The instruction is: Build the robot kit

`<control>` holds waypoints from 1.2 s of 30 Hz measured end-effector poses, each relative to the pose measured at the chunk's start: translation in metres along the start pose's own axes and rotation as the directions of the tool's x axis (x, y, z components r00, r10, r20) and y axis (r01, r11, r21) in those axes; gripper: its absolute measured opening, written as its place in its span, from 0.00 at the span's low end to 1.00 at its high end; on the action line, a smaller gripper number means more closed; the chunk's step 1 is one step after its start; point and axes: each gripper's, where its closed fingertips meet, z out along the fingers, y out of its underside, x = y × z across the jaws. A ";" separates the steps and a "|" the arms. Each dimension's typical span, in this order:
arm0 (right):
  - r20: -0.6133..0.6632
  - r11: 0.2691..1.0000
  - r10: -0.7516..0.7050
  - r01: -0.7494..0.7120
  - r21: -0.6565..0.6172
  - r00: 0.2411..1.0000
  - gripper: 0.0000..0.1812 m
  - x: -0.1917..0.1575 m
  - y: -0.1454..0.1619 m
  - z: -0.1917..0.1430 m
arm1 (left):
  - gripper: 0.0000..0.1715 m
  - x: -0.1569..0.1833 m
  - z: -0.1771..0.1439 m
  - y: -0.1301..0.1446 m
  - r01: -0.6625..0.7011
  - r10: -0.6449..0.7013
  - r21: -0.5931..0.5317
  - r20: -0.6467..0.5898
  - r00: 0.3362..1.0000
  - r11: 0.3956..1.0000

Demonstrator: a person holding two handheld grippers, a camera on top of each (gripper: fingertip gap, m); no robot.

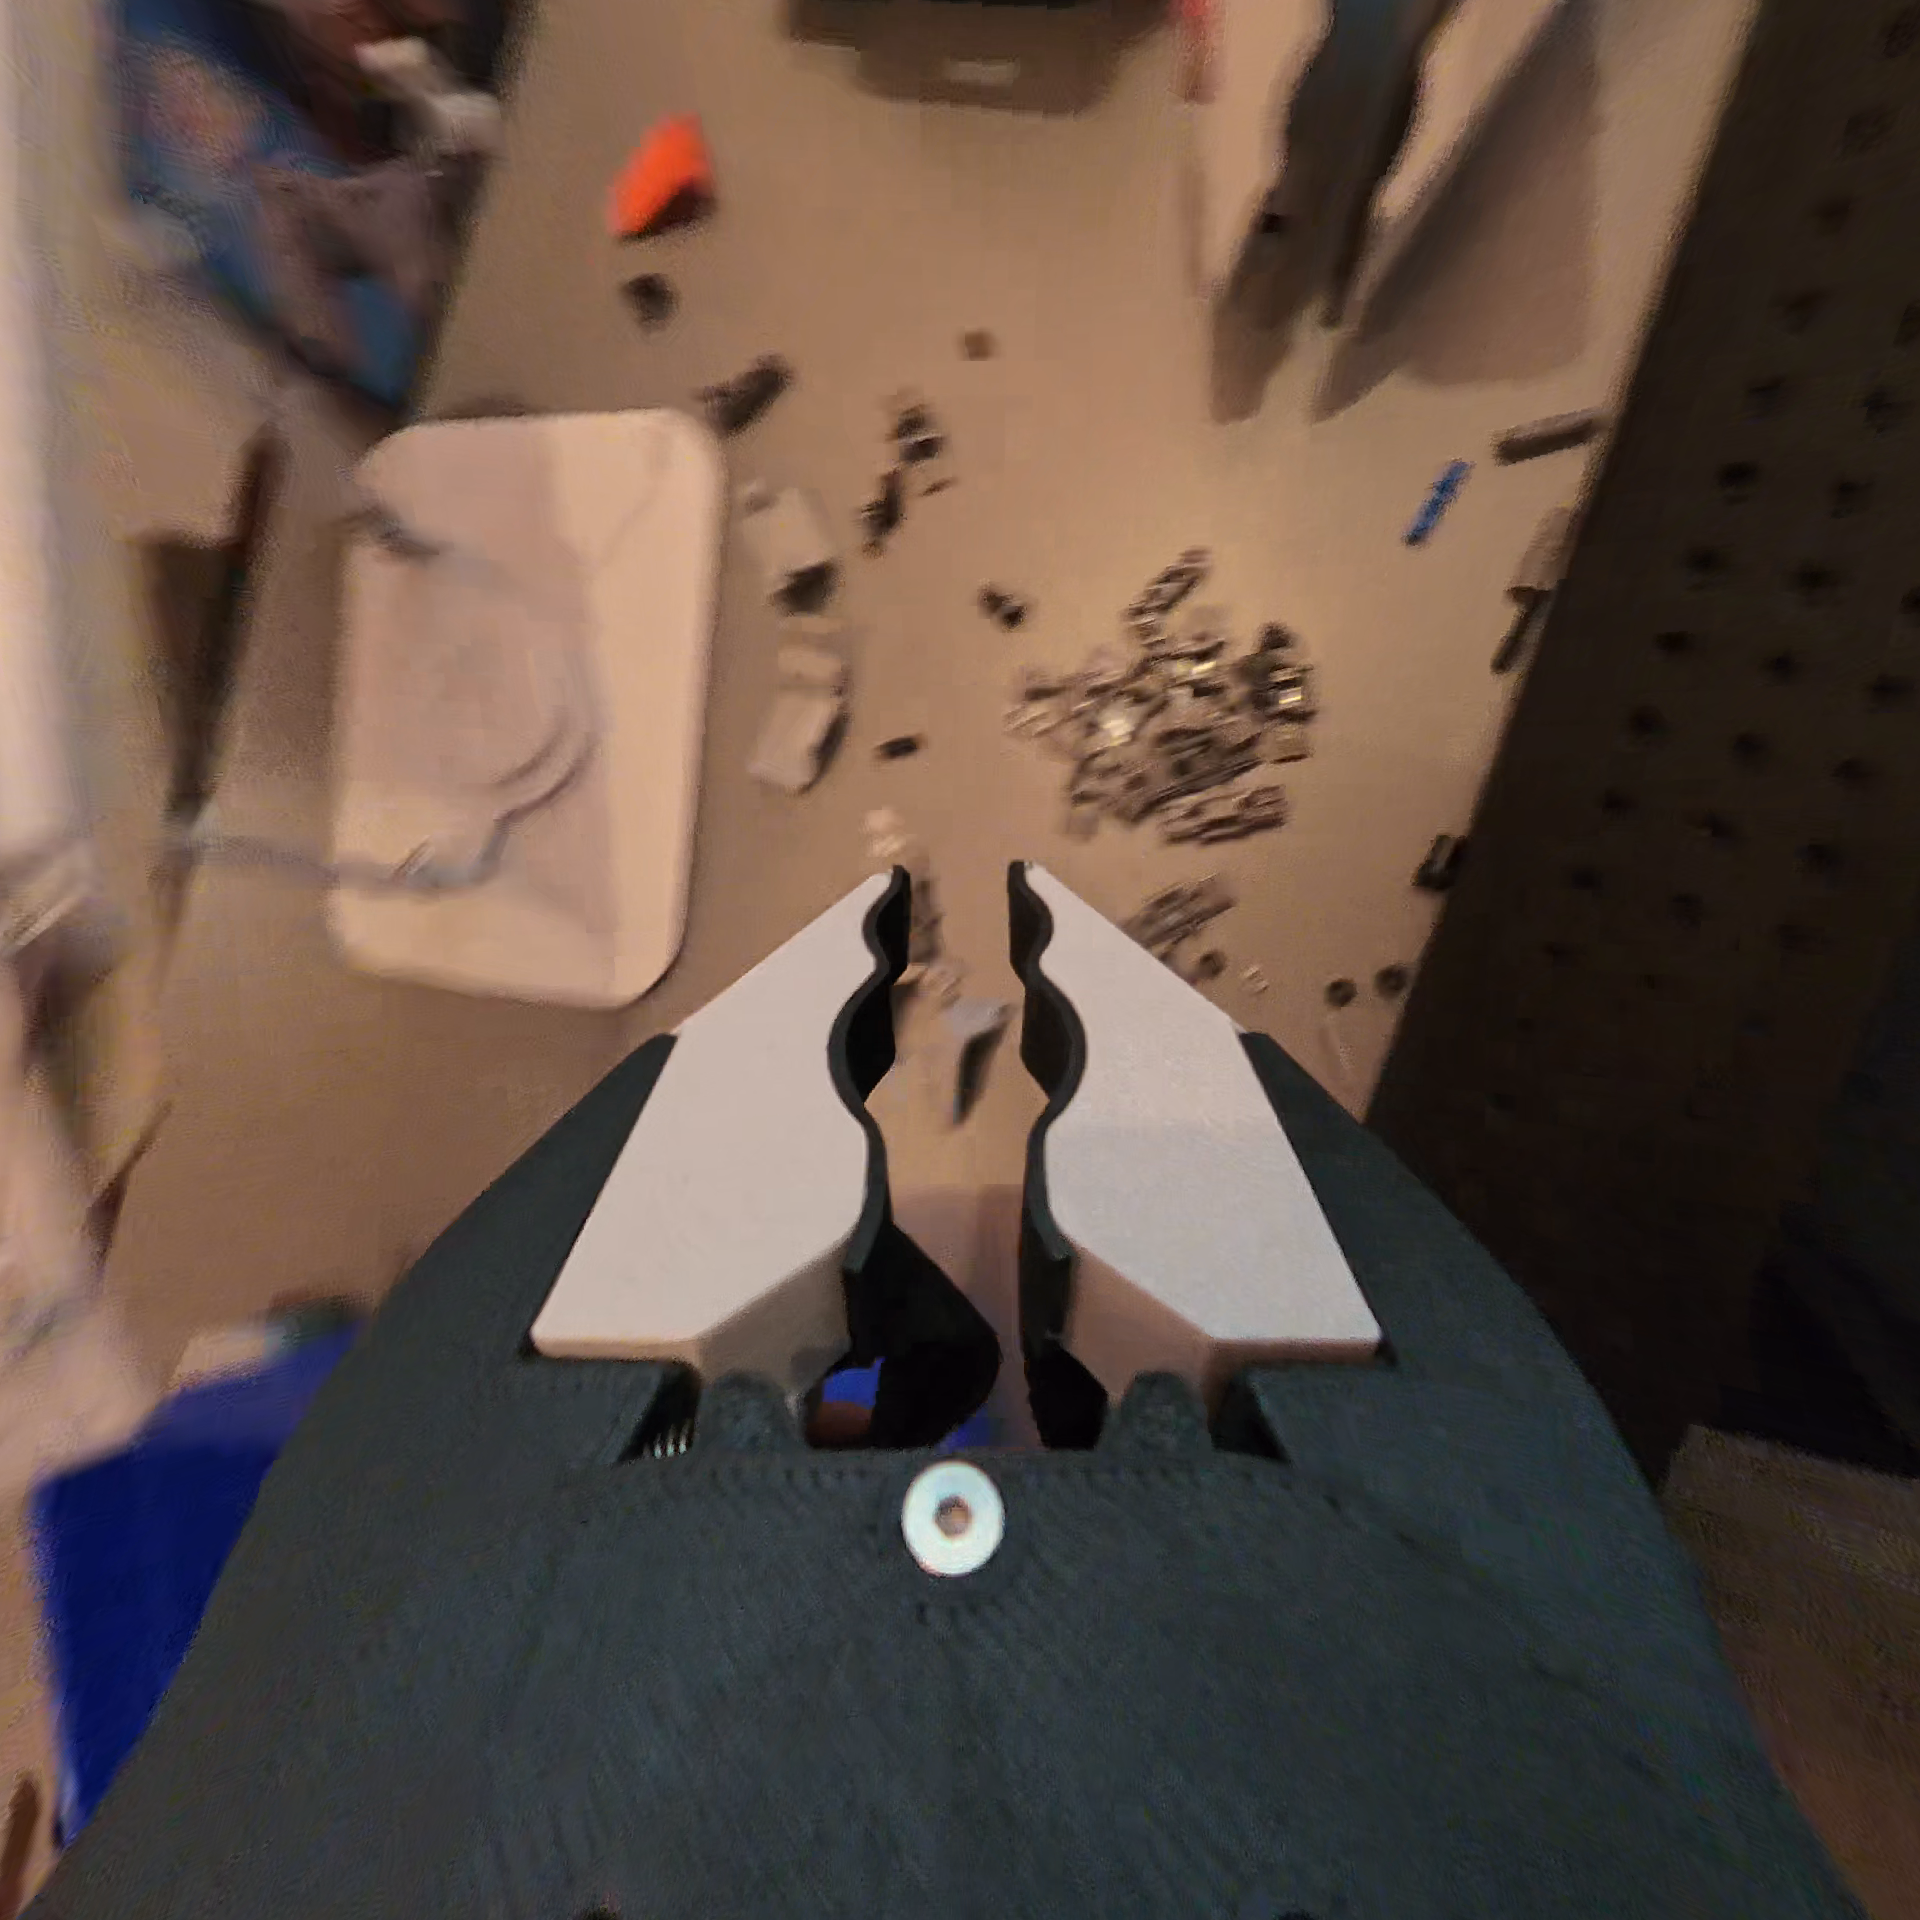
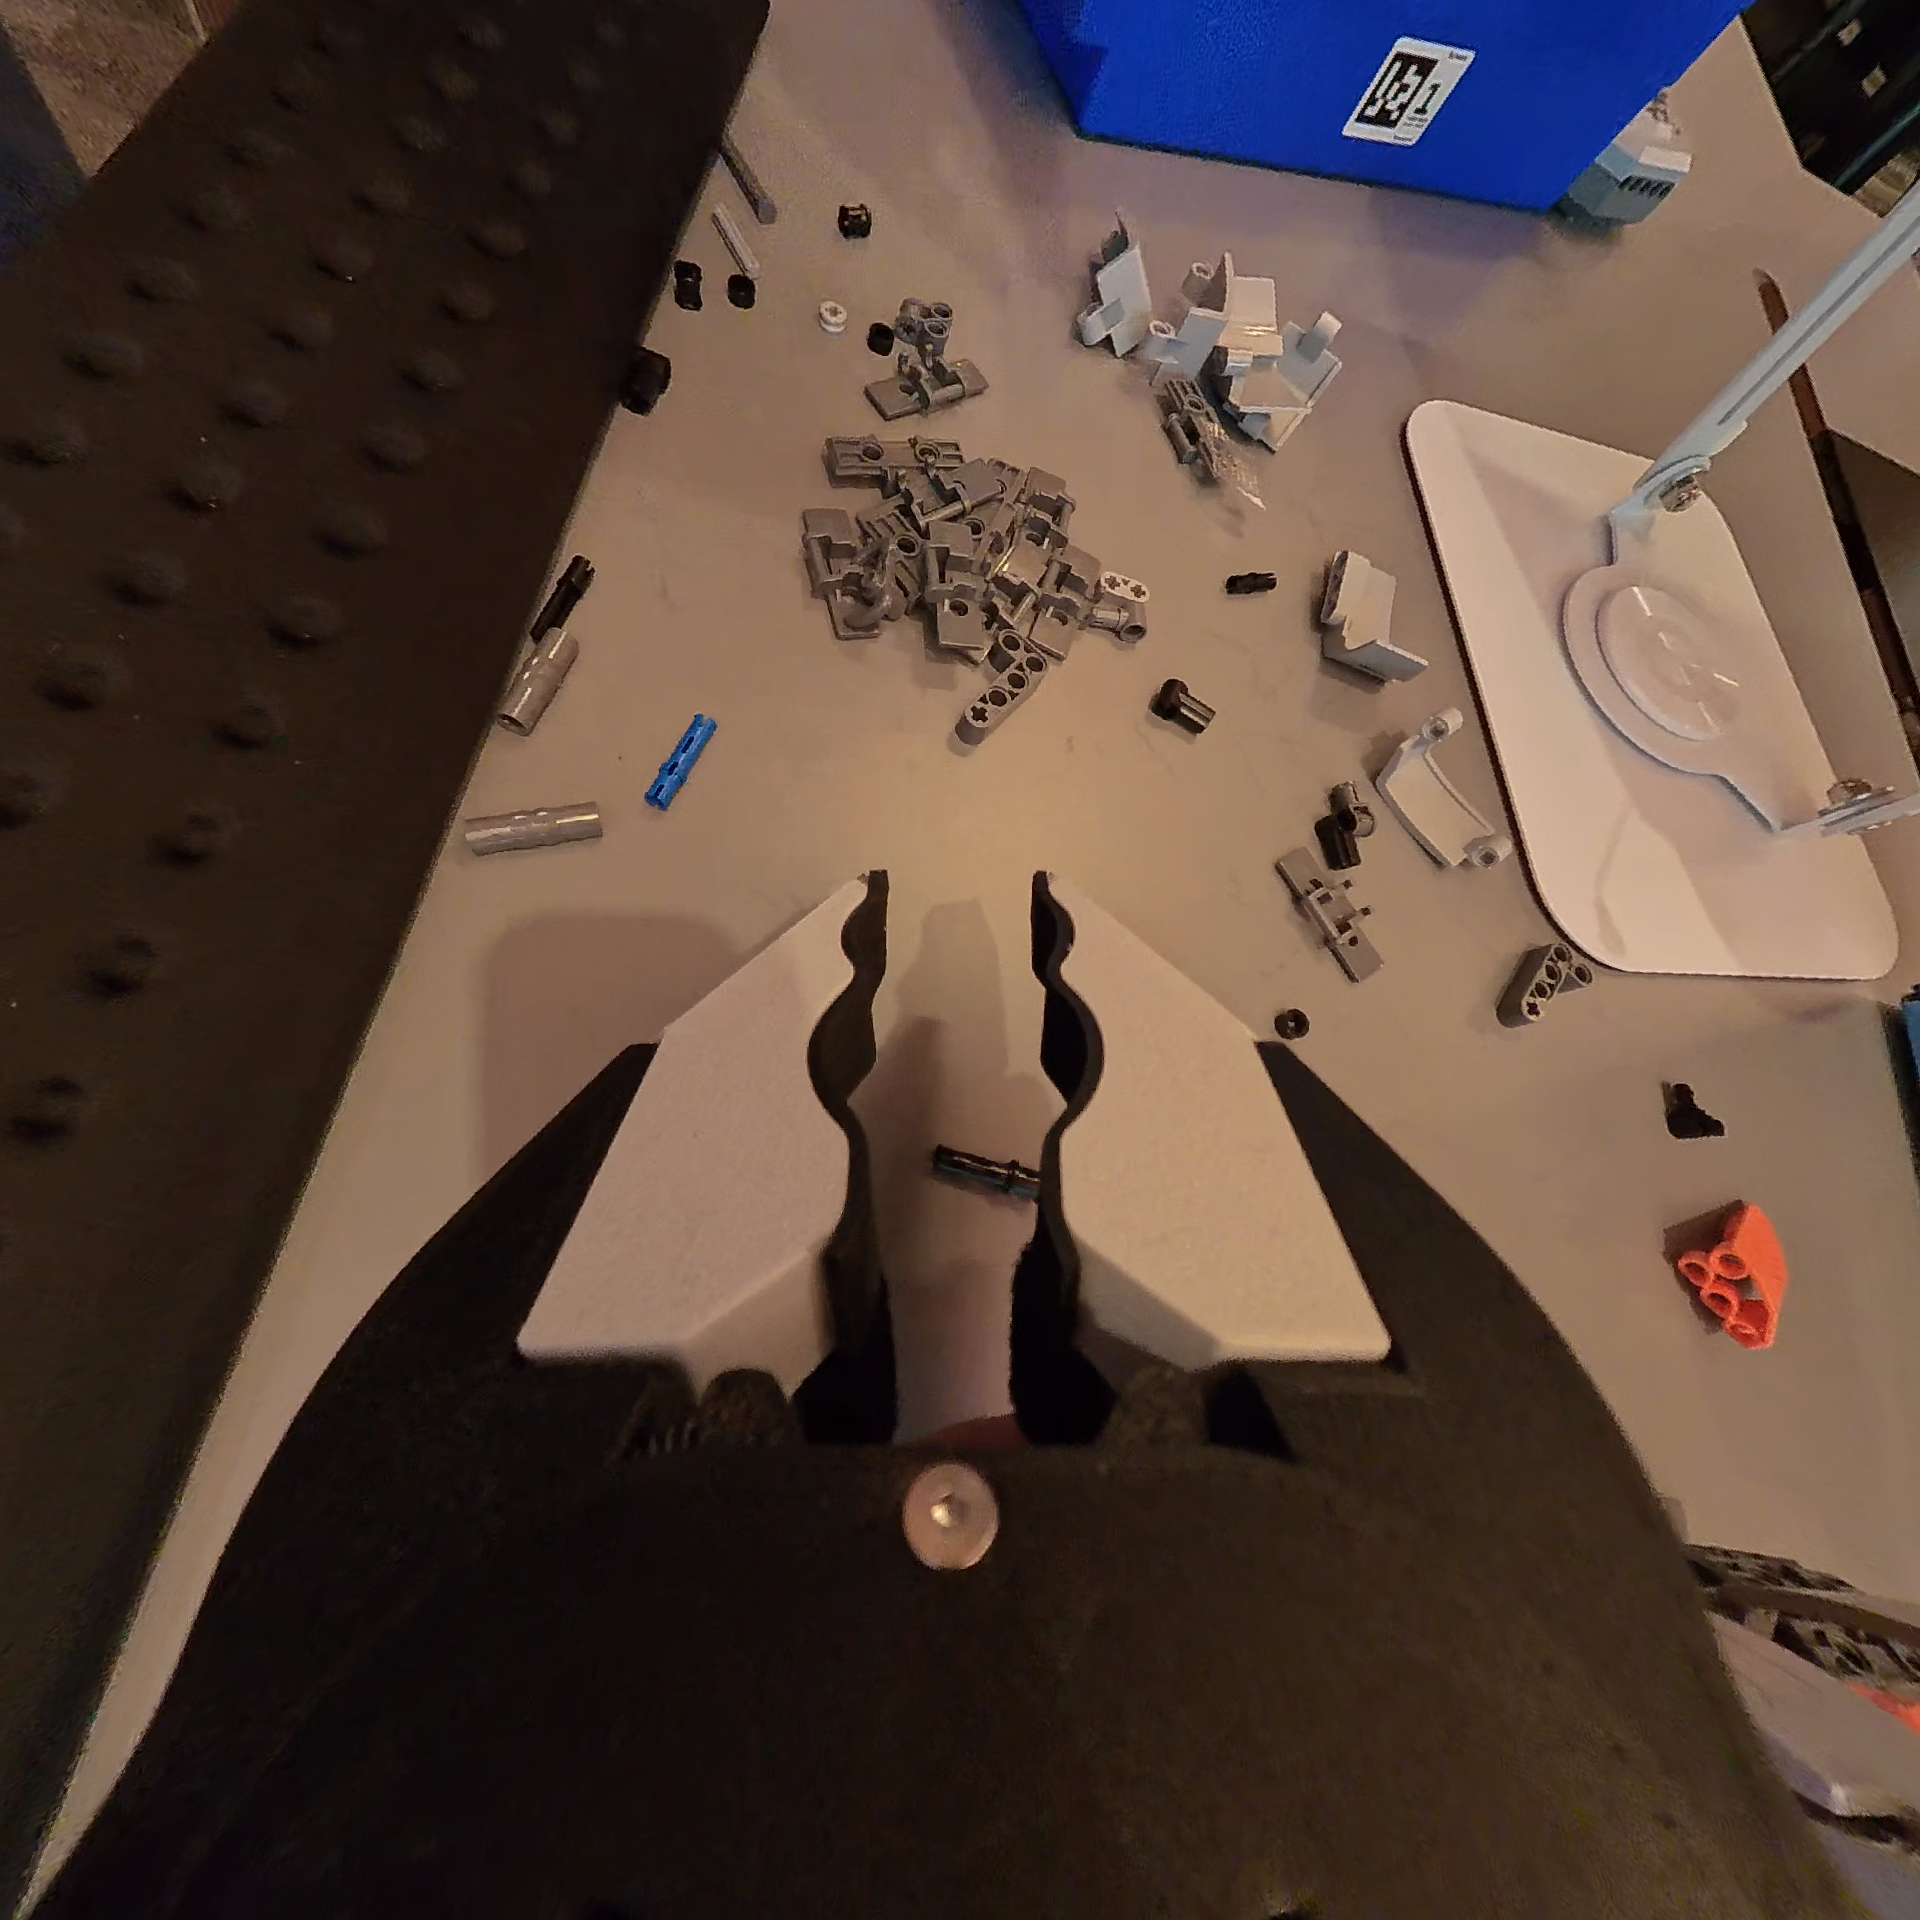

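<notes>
Right tongs [image 2: 959,883] hang part open and empty over the tabletop [image 2: 1143,790]; a black pin [image 2: 985,1171] lies crosswise between the jaws, back from the tips. Left tongs [image 1: 957,878], narrowly open and empty, hover near the grey pile [image 1: 1164,717].

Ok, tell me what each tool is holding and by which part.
Nothing is held. The left tool is open above scattered parts; the right tool is open, with a small black pin lying on the table between its fingers, ungripped.

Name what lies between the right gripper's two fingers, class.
In the right wrist view, a small black pin lies on the grey table between the open right gripper's fingers, near the right-hand one; nothing is gripped.
</notes>
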 end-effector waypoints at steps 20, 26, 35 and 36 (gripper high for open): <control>0.017 0.999 0.026 -0.025 -0.034 1.000 0.14 0.000 0.013 0.008 | 0.11 -0.107 -0.023 0.269 0.385 -0.358 -0.518 0.156 0.921 0.764; 0.017 0.999 0.023 -0.023 -0.030 1.000 0.14 0.000 0.011 0.007 | 0.12 -0.110 -0.008 0.282 0.401 -0.360 -0.545 0.187 0.914 0.736; 0.014 0.999 0.020 -0.020 -0.026 1.000 0.14 0.000 0.010 0.006 | 0.04 -0.117 -0.015 0.280 0.401 -0.337 -0.537 0.218 0.916 0.742; 0.013 0.999 0.020 -0.020 -0.027 1.000 0.14 0.000 0.010 0.006 | 0.04 -0.119 -0.019 0.272 0.406 -0.336 -0.513 0.228 0.914 0.757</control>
